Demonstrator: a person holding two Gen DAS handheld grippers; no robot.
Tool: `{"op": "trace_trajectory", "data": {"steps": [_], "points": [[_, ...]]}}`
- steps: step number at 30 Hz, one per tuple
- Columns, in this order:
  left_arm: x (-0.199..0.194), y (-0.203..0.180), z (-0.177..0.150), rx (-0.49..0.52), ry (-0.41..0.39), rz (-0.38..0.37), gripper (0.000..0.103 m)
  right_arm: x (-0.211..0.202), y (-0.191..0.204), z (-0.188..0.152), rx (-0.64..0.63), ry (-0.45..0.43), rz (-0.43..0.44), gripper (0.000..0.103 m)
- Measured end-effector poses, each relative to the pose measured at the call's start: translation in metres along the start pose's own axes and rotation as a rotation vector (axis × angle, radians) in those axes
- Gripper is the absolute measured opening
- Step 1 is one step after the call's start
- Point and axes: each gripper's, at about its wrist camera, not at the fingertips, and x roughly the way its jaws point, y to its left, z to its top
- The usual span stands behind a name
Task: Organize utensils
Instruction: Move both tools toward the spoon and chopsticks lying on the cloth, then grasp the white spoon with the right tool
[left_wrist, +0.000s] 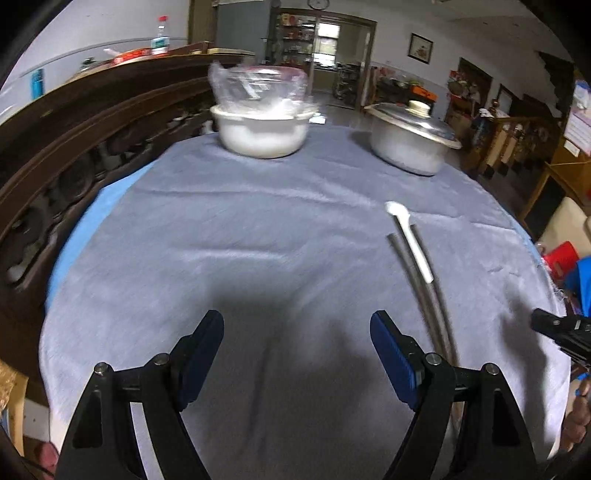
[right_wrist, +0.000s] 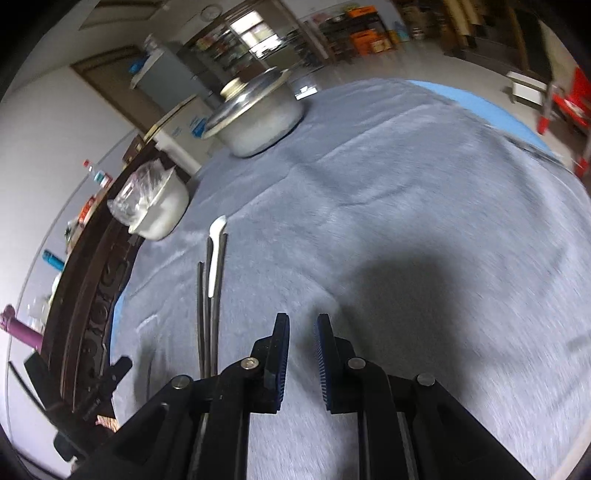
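Observation:
A white spoon (left_wrist: 408, 236) lies on the grey tablecloth (left_wrist: 240, 240) on top of a pair of grey chopsticks (left_wrist: 424, 291), right of centre in the left wrist view. My left gripper (left_wrist: 297, 332) is open and empty, above the cloth to the left of the chopsticks. In the right wrist view the spoon (right_wrist: 214, 254) and chopsticks (right_wrist: 210, 314) lie to the left of my right gripper (right_wrist: 303, 325). Its jaws stand slightly apart with nothing between them. The right gripper's tip also shows at the right edge of the left wrist view (left_wrist: 561, 332).
A white bowl (left_wrist: 262, 134) with a plastic-wrapped container on top stands at the back of the table. A lidded metal pot (left_wrist: 410, 142) stands at the back right. A dark carved wooden bench back (left_wrist: 74, 147) runs along the table's left side.

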Motion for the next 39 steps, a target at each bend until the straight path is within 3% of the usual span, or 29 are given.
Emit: {"op": "trace_trajectory", "data": {"steps": [9, 12, 14, 23, 30, 32, 33, 39], "points": [[0.049, -0.043, 0.033, 0.104, 0.057, -0.109, 0.082, 0.04, 0.028, 0.036, -0.096, 0.051, 0.052, 0.019], [0.06, -0.055, 0.039, 0.129, 0.083, -0.138, 0.082, 0.053, 0.041, 0.056, -0.135, 0.067, 0.084, 0.044], [0.069, -0.059, 0.04, 0.133, 0.109, -0.15, 0.082, 0.064, 0.052, 0.073, -0.164, 0.071, 0.11, 0.054], [0.086, -0.053, 0.044, 0.107, 0.174, -0.168, 0.082, 0.142, 0.114, 0.121, -0.311, 0.221, 0.093, 0.052], [0.079, -0.026, 0.05, 0.081, 0.179, -0.145, 0.082, 0.2, 0.146, 0.121, -0.369, 0.323, -0.069, 0.043], [0.077, -0.022, 0.053, 0.075, 0.173, -0.142, 0.082, 0.203, 0.151, 0.119, -0.392, 0.305, -0.104, 0.038], [0.077, -0.021, 0.054, 0.073, 0.172, -0.143, 0.082, 0.203, 0.152, 0.117, -0.399, 0.298, -0.123, 0.03], [0.079, -0.027, 0.054, 0.077, 0.19, -0.153, 0.082, 0.19, 0.144, 0.121, -0.388, 0.222, -0.106, 0.03]]}}
